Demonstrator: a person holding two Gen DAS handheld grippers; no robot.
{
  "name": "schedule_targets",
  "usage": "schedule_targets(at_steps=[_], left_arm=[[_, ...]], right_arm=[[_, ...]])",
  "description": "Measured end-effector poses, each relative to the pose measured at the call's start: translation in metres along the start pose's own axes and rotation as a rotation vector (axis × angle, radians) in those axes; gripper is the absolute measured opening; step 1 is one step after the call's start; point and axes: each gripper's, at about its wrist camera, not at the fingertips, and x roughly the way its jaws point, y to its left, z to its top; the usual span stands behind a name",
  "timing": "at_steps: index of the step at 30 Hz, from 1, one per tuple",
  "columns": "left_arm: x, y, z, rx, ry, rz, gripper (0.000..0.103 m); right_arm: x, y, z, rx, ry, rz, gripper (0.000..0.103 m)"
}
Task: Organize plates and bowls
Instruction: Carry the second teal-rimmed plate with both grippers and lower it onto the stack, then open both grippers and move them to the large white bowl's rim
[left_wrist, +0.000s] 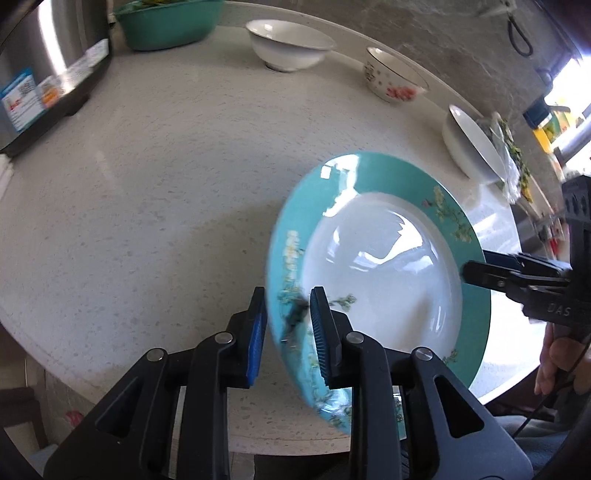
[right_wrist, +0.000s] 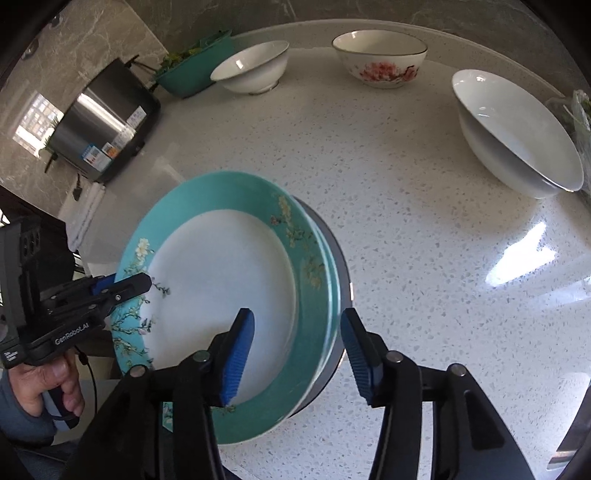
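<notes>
Nearest the lens in the left wrist view, the left gripper (left_wrist: 288, 325) straddles the rim of the round teal-rimmed ceramic plate with a white centre and blossom pattern (left_wrist: 384, 273), its blue pads standing apart with the rim between them and a visible gap at the outer pad. It looks like a grip slackened to let the plate settle.

In the right wrist view the right gripper (right_wrist: 295, 354) also stands apart, one pad over the plate's white well, the other outside the edge, pressing on nothing. The plate lies lower left of centre, on top of at least one more plate of the same kind, which fits a stack being built on the speckled white stone counter (right_wrist: 424, 258).

Farther off, three bowls wait unstacked along the counter's back edge: a wide plain white bowl (right_wrist: 517, 136) at right, a pink-flowered bowl (right_wrist: 380, 59) at top, and a smaller white bowl (right_wrist: 251, 66) to its left. A steel appliance (right_wrist: 107, 118) sits at upper left.
</notes>
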Motion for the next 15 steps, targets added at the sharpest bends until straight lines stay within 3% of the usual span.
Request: schedule_targets(at_steps=[1, 2, 3, 8, 11, 13, 15], left_arm=[[-0.003, 0.004, 0.002, -0.011, -0.004, 0.003, 0.043], [-0.011, 0.008, 0.004, -0.027, -0.019, 0.009, 0.072], [-0.020, 0.012, 0.008, -0.036, -0.046, 0.015, 0.086], [-0.053, 0.008, 0.052, -0.016, -0.115, -0.020, 0.100], [-0.063, -0.021, 0.092, 0.058, -0.149, -0.108, 0.100], [-0.054, -0.057, 0.122, 0.149, -0.128, -0.154, 0.100], [-0.037, -0.094, 0.145, 0.236, -0.090, -0.152, 0.100]], right_arm=[[-0.004, -0.004, -0.001, 0.016, -0.008, 0.015, 0.056], [-0.011, -0.010, -0.002, 0.037, -0.019, 0.034, 0.060], [-0.020, -0.019, -0.003, 0.069, -0.041, 0.062, 0.061], [-0.063, -0.074, -0.008, 0.237, -0.136, 0.148, 0.063], [-0.093, -0.119, -0.011, 0.365, -0.211, 0.187, 0.064], [-0.107, -0.148, -0.012, 0.438, -0.254, 0.204, 0.064], [-0.114, -0.168, -0.011, 0.481, -0.289, 0.221, 0.064]])
